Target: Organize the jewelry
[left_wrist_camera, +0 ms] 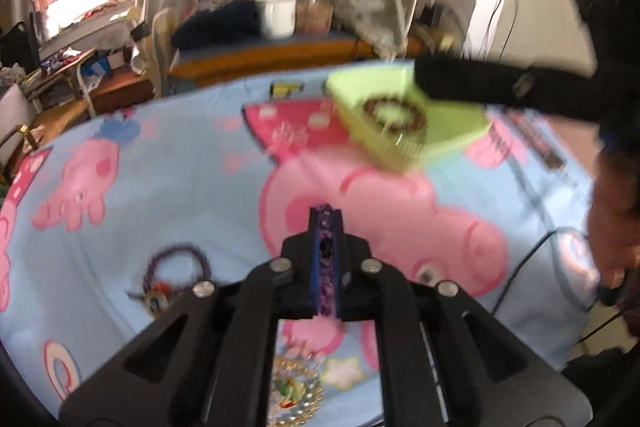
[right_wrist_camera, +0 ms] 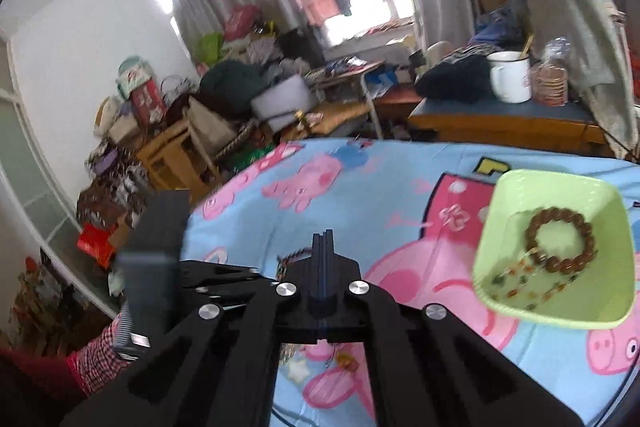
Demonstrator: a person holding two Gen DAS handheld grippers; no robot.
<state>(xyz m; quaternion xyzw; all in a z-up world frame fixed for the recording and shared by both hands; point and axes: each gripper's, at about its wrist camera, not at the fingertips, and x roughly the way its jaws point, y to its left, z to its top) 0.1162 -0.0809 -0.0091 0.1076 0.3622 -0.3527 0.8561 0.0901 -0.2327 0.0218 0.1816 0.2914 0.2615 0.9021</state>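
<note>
My left gripper [left_wrist_camera: 327, 223] is shut on a string of purple beads [left_wrist_camera: 328, 267] that shows in the slit between its fingers, above the cartoon-print cloth [left_wrist_camera: 168, 187]. A light green tray [left_wrist_camera: 448, 131] lies further back with a brown bead bracelet [left_wrist_camera: 396, 115] in it. My right gripper [left_wrist_camera: 420, 77] reaches in from the right above the tray's far edge. In the right wrist view the right gripper [right_wrist_camera: 325, 239] is shut with nothing in it. To its right the green tray [right_wrist_camera: 516, 195] holds the brown bracelet [right_wrist_camera: 560, 239] and a thin chain of small coloured beads [right_wrist_camera: 520, 277].
On the cloth lie a second purple bracelet with a charm [left_wrist_camera: 176, 267], a gold ornament [left_wrist_camera: 296, 395] under my left gripper and a dark bracelet [right_wrist_camera: 292, 257]. A cable [left_wrist_camera: 528, 259] runs at the right. A white mug [right_wrist_camera: 510, 77] stands on a desk behind the bed.
</note>
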